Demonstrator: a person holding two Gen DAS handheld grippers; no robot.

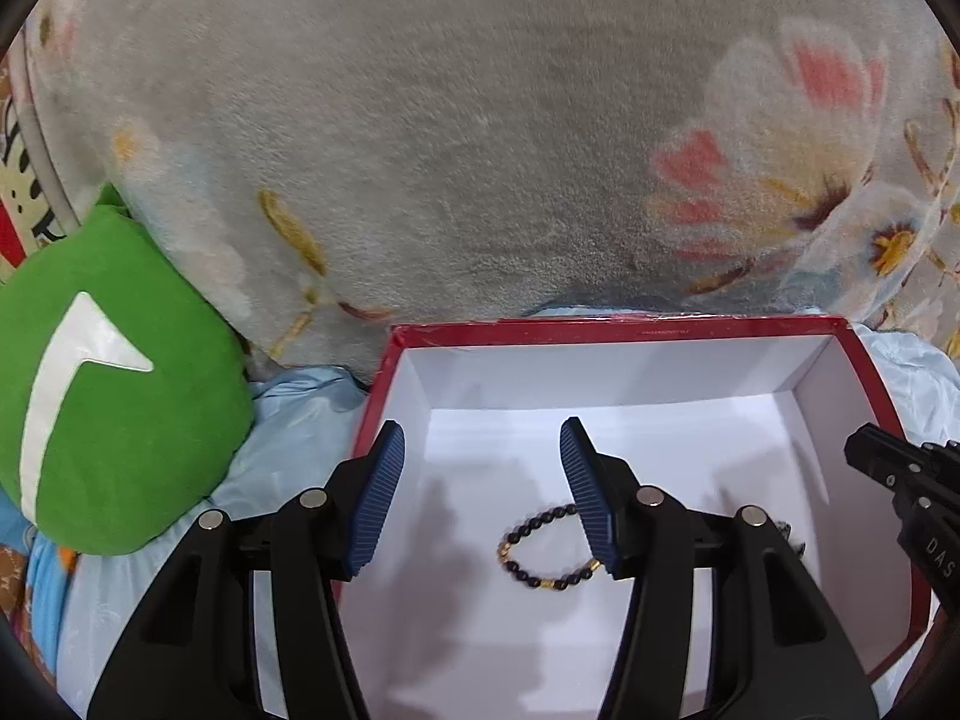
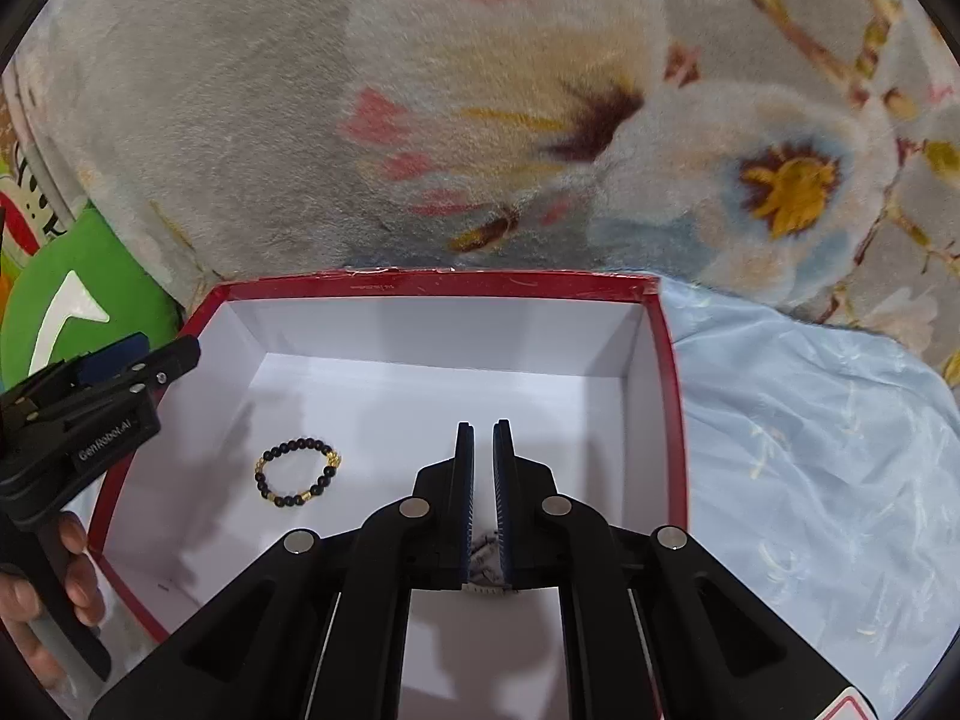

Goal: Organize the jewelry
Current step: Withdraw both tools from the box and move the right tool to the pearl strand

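Note:
A red box point(image 1: 600, 324) with a white inside lies open on the bed; it also shows in the right wrist view point(image 2: 456, 282). A dark beaded bracelet with gold beads point(image 1: 543, 549) lies on the box floor, also in the right wrist view point(image 2: 297, 471). My left gripper point(image 1: 483, 498) is open and empty above the box, with the bracelet beside its right finger. My right gripper point(image 2: 483, 480) is nearly shut over the box, with a small silvery piece of jewelry point(image 2: 486, 558) caught low between its fingers. The left gripper point(image 2: 90, 402) shows at the box's left side.
A grey floral blanket point(image 1: 480, 120) rises behind the box. A green cushion point(image 1: 120, 378) lies to the left. Light blue fabric point(image 2: 810, 450) covers the bed to the right of the box. The right gripper's body point(image 1: 900, 492) reaches in at the box's right edge.

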